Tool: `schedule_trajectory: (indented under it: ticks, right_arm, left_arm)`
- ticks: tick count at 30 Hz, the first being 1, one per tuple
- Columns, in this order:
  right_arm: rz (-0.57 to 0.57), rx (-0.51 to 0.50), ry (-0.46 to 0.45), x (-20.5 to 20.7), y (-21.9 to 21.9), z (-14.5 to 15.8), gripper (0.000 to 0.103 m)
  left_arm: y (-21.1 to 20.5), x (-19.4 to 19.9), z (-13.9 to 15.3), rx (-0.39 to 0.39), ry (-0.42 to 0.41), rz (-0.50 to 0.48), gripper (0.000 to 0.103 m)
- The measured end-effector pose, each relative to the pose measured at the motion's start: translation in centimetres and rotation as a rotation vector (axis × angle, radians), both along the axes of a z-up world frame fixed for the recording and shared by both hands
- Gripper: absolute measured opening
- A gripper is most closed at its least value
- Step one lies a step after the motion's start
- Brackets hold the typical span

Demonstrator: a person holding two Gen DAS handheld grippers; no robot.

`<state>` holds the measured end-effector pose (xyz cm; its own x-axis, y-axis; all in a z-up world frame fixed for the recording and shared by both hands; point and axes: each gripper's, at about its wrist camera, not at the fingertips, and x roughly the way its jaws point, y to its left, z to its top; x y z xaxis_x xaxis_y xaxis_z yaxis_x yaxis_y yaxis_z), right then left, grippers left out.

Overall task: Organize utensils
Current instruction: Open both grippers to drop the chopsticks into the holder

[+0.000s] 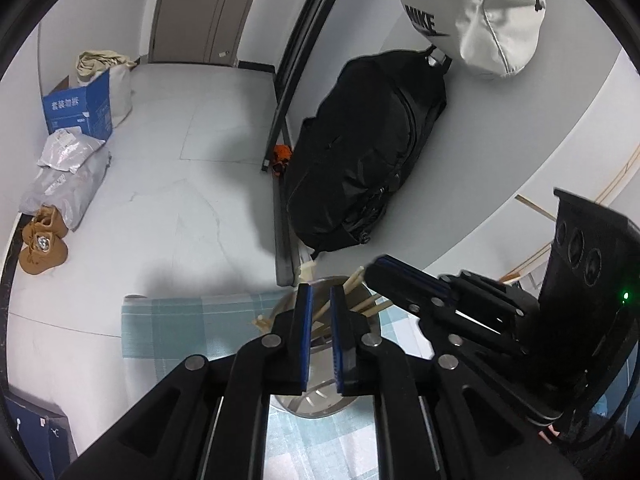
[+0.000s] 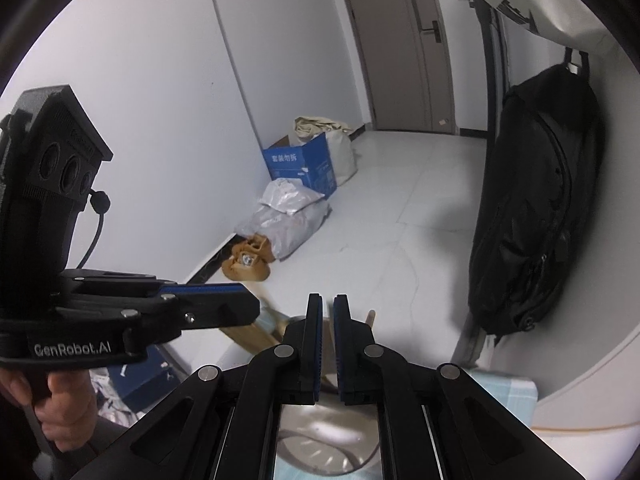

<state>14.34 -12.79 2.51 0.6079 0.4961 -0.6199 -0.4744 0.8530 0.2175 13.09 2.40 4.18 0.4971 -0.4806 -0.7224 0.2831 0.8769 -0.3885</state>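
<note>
A round metal utensil holder (image 1: 316, 404) stands on a teal checked cloth (image 1: 180, 328), with several wooden chopsticks (image 1: 370, 305) leaning in it. My left gripper (image 1: 320, 286) hangs just above the holder's rim, its blue pads nearly together and nothing gripped. My right gripper (image 1: 377, 268) comes in from the right over the same holder, fingers together. In the right wrist view my right gripper (image 2: 327, 298) is shut above the holder (image 2: 320, 432), and a chopstick (image 2: 370, 318) shows beside its fingers. My left gripper (image 2: 252, 300) reaches in from the left, held by a hand (image 2: 60, 408).
A black backpack (image 1: 368, 152) and a white bag (image 1: 480, 20) hang on a rack beyond the table. On the floor by the far wall lie a blue box (image 1: 80, 108), grey parcels (image 1: 68, 176) and brown shoes (image 1: 42, 244).
</note>
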Motion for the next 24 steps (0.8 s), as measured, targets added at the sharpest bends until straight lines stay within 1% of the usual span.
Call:
schedule_trajectory:
  ticks: [1,3,4,5,6,7,9,10,11,13,15,17,21,23,24]
  right_arm:
    - [-0.002,0.013,-0.002,-0.2,-0.3,0.2,0.007]
    - [-0.008,0.031,-0.007,-0.7,-0.6,0.5,0.012]
    - [-0.014,0.041,-0.013,-1.0,-1.0,0.8,0.018]
    - [-0.018,0.046,-0.018,-1.2,-1.0,0.9,0.029]
    - [-0.027,0.055,-0.028,-1.6,-1.2,1.2,0.034]
    - [-0.036,0.063,-0.039,-2.0,-1.5,1.5,0.04]
    - [-0.061,0.08,-0.063,-2.8,-2.2,2.1,0.049]
    - [-0.078,0.092,-0.071,-3.3,-2.6,2.3,0.057]
    - [-0.086,0.098,-0.074,-3.5,-2.8,2.5,0.06]
    - [-0.103,0.109,-0.071,-4.2,-3.3,2.4,0.061]
    - [-0.115,0.111,-0.062,-4.7,-3.6,2.3,0.065]
    - [-0.138,0.122,-0.052,-5.3,-3.9,2.2,0.073]
    - [-0.187,0.129,-0.089,-7.1,-4.7,2.8,0.075]
    - [-0.197,0.149,-0.094,-8.2,-5.0,3.2,0.078]
    - [-0.198,0.156,-0.098,-8.7,-5.1,3.4,0.079]
  left_arm:
    - [0.2,0.0,0.1,-0.011,-0.003,-0.001,0.005]
    - [0.5,-0.3,0.6,-0.021,-0.011,0.008,0.006]
    - [0.7,-0.4,0.7,-0.014,-0.018,0.02,0.012]
    - [0.9,-0.6,0.9,-0.009,-0.025,0.036,0.017]
    - [1.1,-0.8,1.1,-0.014,-0.031,0.05,0.026]
    - [1.3,-1.0,1.1,-0.018,-0.038,0.063,0.033]
    - [1.8,-1.5,1.4,-0.023,-0.056,0.092,0.034]
    - [1.9,-1.7,1.5,-0.018,-0.063,0.105,0.035]
    - [2.0,-2.0,1.5,-0.014,-0.067,0.115,0.036]
    - [2.1,-2.6,1.8,-0.011,-0.078,0.138,0.044]
    - [2.1,-3.3,2.2,0.004,-0.103,0.155,0.047]
    - [2.0,-4.0,2.7,0.017,-0.121,0.161,0.048]
    - [1.8,-5.6,3.4,0.032,-0.151,0.177,0.049]
    - [1.7,-6.2,3.6,0.04,-0.159,0.185,0.053]
    - [1.7,-6.6,3.8,0.041,-0.168,0.192,0.057]
